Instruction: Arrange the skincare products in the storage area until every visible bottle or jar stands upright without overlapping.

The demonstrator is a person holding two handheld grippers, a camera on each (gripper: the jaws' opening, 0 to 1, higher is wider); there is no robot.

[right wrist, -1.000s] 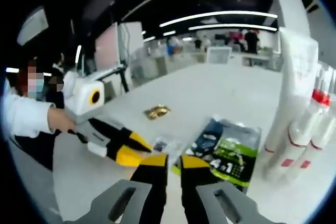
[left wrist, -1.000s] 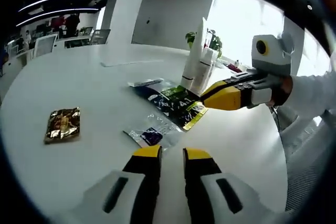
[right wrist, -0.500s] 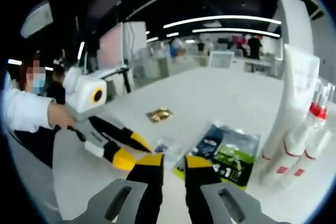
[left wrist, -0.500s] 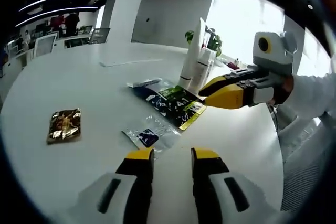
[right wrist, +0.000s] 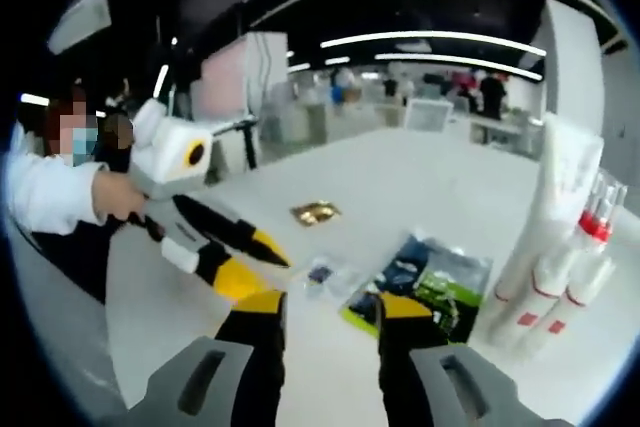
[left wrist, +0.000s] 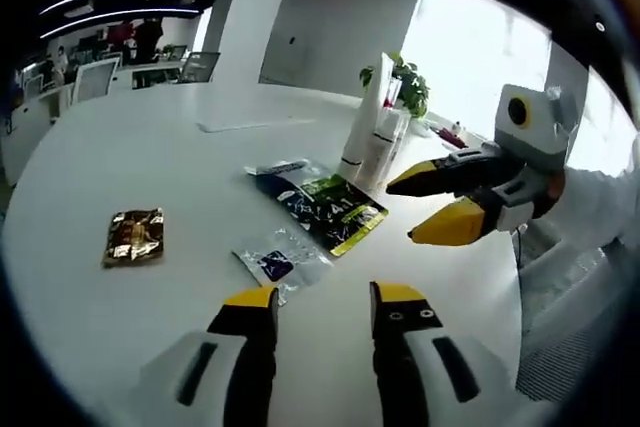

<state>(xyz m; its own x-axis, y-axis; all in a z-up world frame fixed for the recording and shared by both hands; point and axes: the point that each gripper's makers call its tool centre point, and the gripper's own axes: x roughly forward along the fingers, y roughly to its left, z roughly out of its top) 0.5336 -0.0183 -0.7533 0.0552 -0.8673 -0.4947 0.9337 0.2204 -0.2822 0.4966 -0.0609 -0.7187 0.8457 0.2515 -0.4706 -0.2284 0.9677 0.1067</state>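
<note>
Tubes [right wrist: 560,237] stand upright at the table's [left wrist: 150,147] far right, nearer the right hand-held gripper [right wrist: 328,309]; both it and the left hand-held gripper [left wrist: 322,297] hover open, empty.

On the white worktop [left wrist: 120,167] we note upright tubes [left wrist: 372,127], a dark pouch [left wrist: 318,205], a clear sachet [left wrist: 280,257] and, apparently, a gold foil packet [left wrist: 135,237].

Grey tool [left wrist: 322,299] bodies, black jaws yellow-tipped; white sleeve [right wrist: 40,192].
</note>
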